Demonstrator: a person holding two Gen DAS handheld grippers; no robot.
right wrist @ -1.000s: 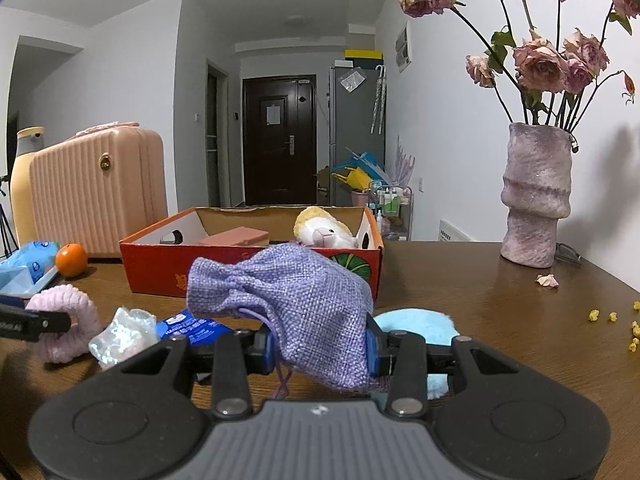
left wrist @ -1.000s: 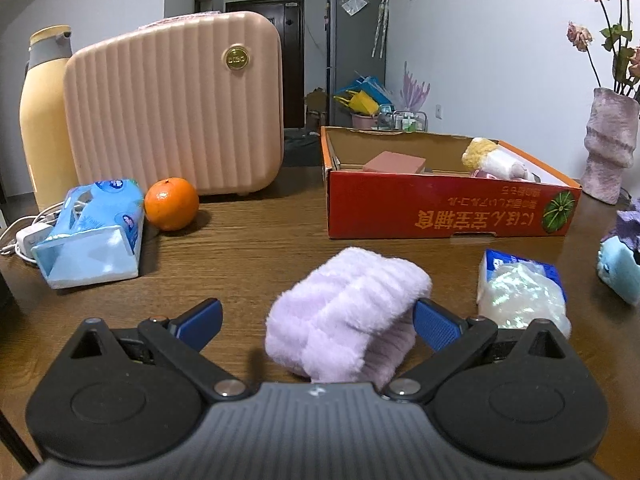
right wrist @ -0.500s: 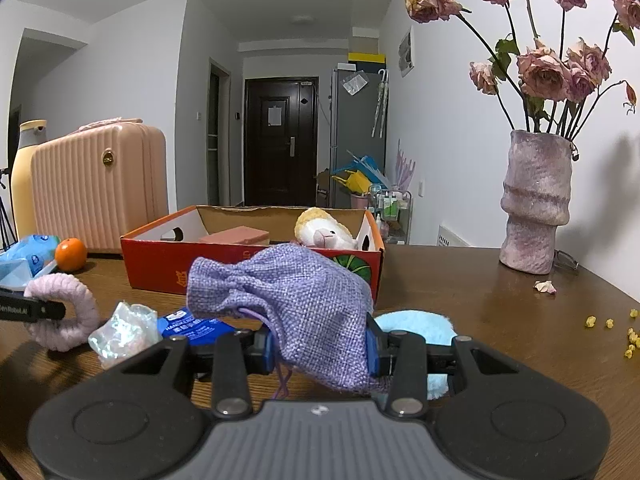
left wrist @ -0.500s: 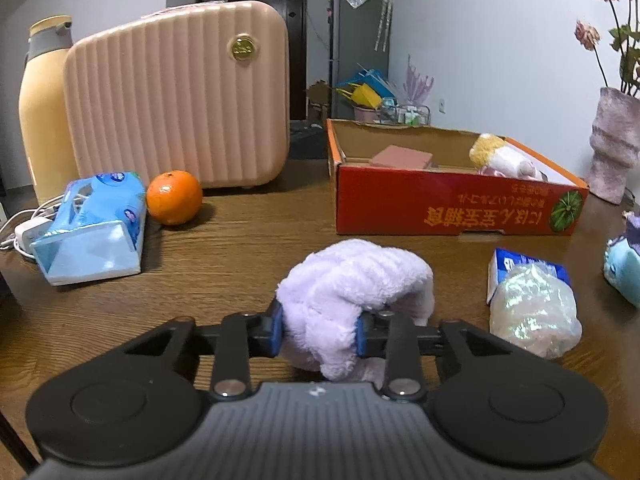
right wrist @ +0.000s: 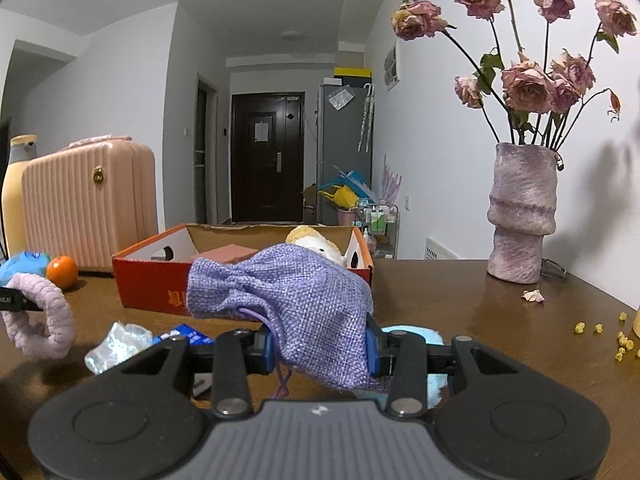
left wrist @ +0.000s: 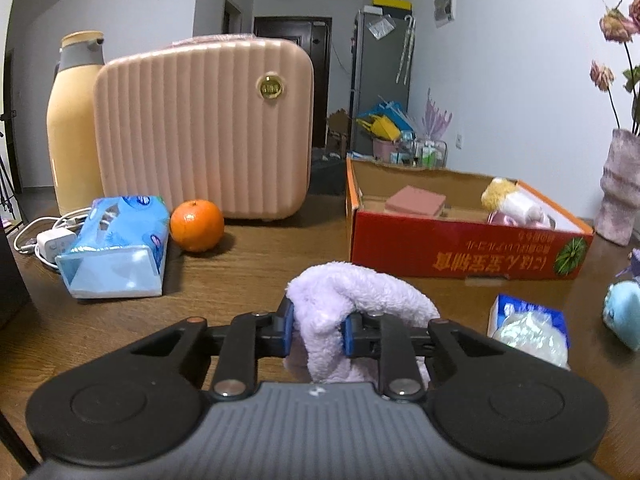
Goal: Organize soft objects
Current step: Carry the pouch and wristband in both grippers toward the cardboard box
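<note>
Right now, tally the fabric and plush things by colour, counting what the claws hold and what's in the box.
Lilac or purple: 2 (fluffy band in the left claw, woven pouch in the right claw)
Light blue: 1 (blue plush on the table)
Yellow and white: 1 (plush toy in the red box)
Total: 4

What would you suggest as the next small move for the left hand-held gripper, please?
Probably lift the headband and carry it toward the open box: the left hand-held gripper is already shut on it, and the box holds other soft things.
</note>
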